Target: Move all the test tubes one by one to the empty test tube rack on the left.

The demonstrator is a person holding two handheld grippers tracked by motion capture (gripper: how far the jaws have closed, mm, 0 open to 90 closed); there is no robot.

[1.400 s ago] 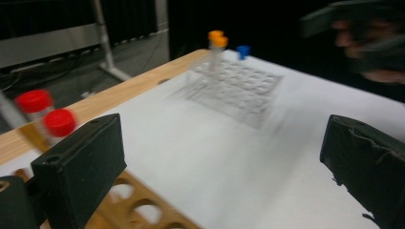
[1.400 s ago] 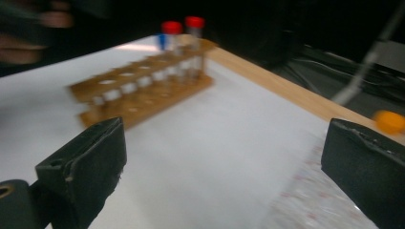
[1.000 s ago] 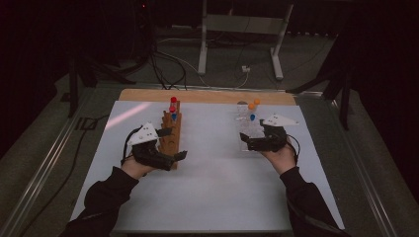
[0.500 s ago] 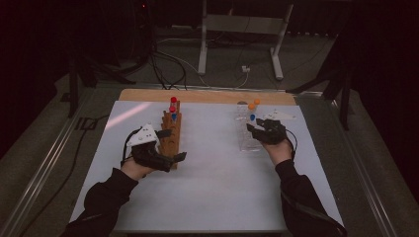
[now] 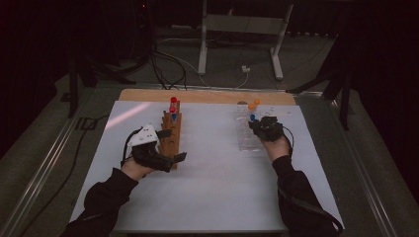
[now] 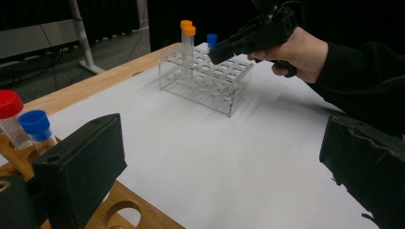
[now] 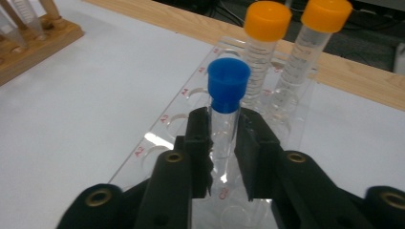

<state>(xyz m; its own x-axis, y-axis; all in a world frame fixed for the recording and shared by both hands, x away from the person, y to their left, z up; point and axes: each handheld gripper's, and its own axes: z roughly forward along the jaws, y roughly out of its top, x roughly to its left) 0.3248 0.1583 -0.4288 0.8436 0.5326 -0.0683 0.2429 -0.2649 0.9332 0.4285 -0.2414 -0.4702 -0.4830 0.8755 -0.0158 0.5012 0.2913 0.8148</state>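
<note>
Directly behind the blue-capped tube [image 7: 228, 102] in the closed right tongs [image 7: 222, 148]: two orange-capped tubes [image 7: 265, 43] crowding the clear rack [image 7: 157, 129]; left tongs [image 6: 215, 167] wide open.

This looked like a lab test bench in a dark room. A white-covered worktop [image 5: 217, 197] carried a clear tube rack [image 6: 205, 78] with capped sample tubes [image 7: 313, 57] and a wooden rack [image 5: 170, 136]. Loose cables [image 5: 168, 64] and a metal stand [image 5: 242, 29] lay on the far floor.
</note>
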